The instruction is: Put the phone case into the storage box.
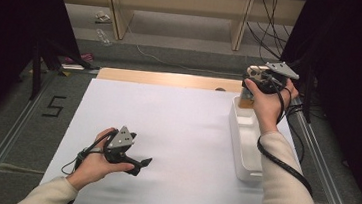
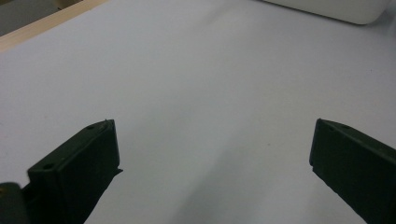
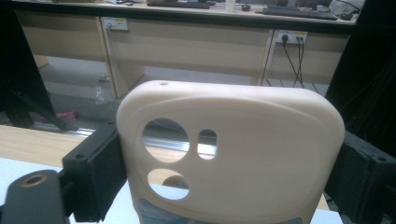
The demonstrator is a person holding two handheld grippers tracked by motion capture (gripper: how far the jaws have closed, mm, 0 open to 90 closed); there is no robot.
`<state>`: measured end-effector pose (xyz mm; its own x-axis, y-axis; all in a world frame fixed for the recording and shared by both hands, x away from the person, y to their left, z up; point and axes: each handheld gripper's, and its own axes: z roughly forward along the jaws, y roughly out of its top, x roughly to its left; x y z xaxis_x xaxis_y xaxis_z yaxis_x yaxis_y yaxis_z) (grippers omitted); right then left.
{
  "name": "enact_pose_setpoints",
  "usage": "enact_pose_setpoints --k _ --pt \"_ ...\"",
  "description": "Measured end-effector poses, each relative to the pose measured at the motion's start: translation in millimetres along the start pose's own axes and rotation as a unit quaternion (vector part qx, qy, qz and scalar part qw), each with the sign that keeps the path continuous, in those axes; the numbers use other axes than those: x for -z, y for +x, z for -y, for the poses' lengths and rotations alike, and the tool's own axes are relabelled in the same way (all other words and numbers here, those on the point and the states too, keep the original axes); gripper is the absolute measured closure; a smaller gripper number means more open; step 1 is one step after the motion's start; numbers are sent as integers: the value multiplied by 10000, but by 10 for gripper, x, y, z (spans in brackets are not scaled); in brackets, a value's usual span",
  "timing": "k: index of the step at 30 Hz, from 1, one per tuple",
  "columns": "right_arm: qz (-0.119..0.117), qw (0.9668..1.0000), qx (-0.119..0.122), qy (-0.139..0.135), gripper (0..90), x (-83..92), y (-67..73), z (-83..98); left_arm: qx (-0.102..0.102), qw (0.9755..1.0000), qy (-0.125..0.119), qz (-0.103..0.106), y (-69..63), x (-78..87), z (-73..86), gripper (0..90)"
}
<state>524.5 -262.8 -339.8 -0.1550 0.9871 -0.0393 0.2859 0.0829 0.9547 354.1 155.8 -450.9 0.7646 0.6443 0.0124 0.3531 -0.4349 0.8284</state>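
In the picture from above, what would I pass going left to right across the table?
Left gripper with open jaws → bare white sheet → long white tray → right gripper, raised at the tray's far end and clamped on a cream phone case.

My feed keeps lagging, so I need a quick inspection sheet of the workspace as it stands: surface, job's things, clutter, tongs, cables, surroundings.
Surface: white sheet over the table, wooden edge bare at the far side.
Job's things: cream phone case with camera cutouts, held upright above the far end of the white tray.
Clutter: nothing seen on the sheet.
Tongs: right tongs shut on the phone case by its sides; left tongs open, nothing between them, low over the sheet.
Cables: black cable trails along the right sleeve.
Surroundings: desks beyond, cables and scraps on the floor.
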Motion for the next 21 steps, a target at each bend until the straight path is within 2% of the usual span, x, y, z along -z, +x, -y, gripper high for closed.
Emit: enact_pose_setpoints --k 21 --pt "-8 9999 -29 134 122 -113 4 9 3 10000 -3 5 0 1 -1 11"
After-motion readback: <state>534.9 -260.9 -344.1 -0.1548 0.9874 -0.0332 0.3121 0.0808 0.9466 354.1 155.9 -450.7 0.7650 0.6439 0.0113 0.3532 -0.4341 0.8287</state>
